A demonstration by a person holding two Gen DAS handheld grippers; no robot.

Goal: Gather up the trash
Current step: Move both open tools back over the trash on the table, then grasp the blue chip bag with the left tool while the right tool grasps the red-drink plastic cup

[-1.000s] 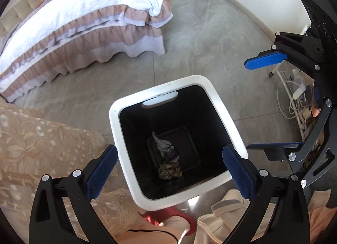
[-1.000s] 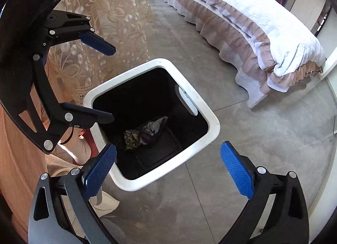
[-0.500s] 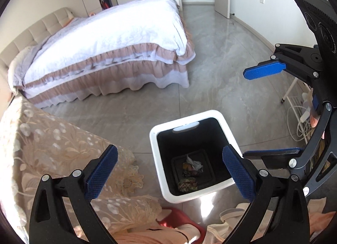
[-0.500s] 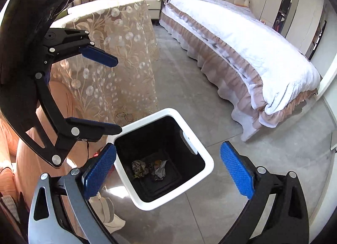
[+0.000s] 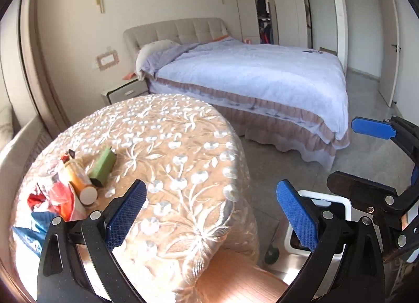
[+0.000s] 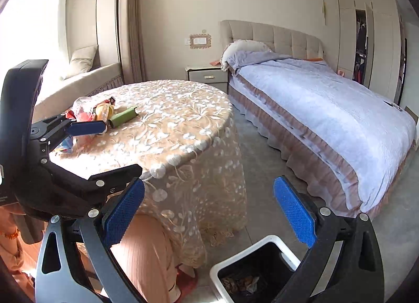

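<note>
Left wrist view
Left gripper [image 5: 210,211]: jaws wide apart, nothing between them, held above the near edge of the worktop.
Worktop [image 5: 183,151]: round, under a lace floral cloth that hangs to the floor.
Trash pile [image 5: 56,193]: at the worktop's left side, red and blue wrappers, clear plastic, an orange bottle [image 5: 80,182] on its side, a green tube [image 5: 103,167] just beside it.
Bin [image 5: 347,205]: white, on the floor right of the worktop, mostly hidden behind the left gripper's right finger.
Right gripper [image 5: 366,153]: at the right edge, jaws apart and empty, above the bin.
Bed [image 5: 262,78]: beyond the worktop, pale cover, brown frilled skirt.

Right wrist view
Right gripper [image 6: 209,211]: jaws wide apart, empty, over the floor between worktop [image 6: 170,119] and bin.
Bin [image 6: 262,269]: white rim, black inside, crumpled trash [image 6: 241,283] at its bottom; low in the picture, near the cloth's hem.
Left gripper [image 6: 104,148]: at the left, jaws apart, its upper finger in front of part of the trash pile [image 6: 86,112].
Green tube [image 6: 123,117]: lying on the worktop, right of the pile.
Person's leg [image 6: 146,256]: in peach ribbed fabric, against the hanging cloth.
Bed [image 6: 327,109]: along the right.
Nightstand [image 6: 207,74]: between worktop and bed, at the wall.
</note>
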